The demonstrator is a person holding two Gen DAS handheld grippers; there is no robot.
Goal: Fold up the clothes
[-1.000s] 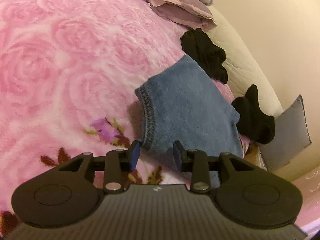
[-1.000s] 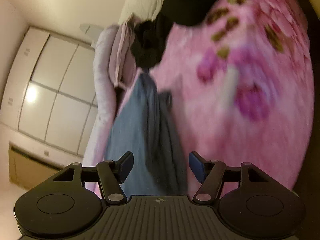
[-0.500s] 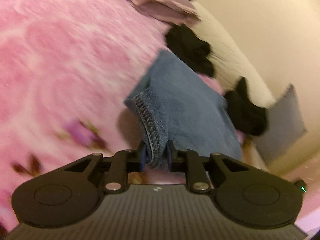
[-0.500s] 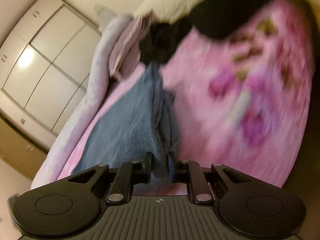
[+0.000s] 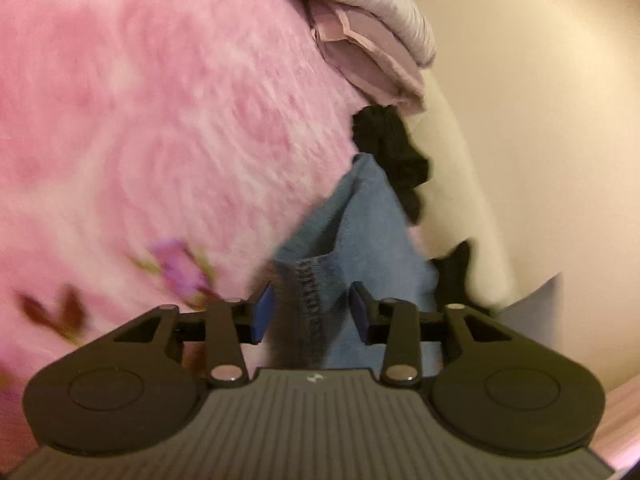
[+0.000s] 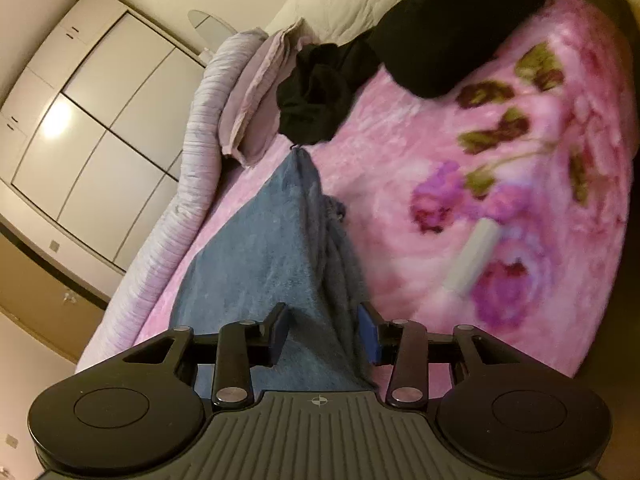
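A blue denim garment [image 5: 372, 232] lies on a pink rose-patterned blanket [image 5: 160, 120], pulled up into a ridge. Its stitched hem [image 5: 312, 280] stands between the jaws of my left gripper [image 5: 310, 314]. Those jaws are apart, and a gap shows beside the left pad. In the right wrist view the same denim garment [image 6: 264, 248] runs away from my right gripper [image 6: 324, 334]. Its jaws are opening, with a bunched fold of the cloth between them and the pads not clamping it.
Black garments [image 6: 316, 100] [image 6: 452, 28] lie past the denim's far end. Folded lilac bedding [image 5: 360, 52] and a grey ribbed quilt [image 6: 200, 140] line the blanket's edge. A pale cylinder [image 6: 472, 256] rests on the blanket [image 6: 440, 140]. A white wardrobe [image 6: 100, 140] stands beyond the bed.
Both grippers went from open to pinched on the denim half a second ago, and now stand wider again. Both views have rolled, and the cloth now rises in a ridge.
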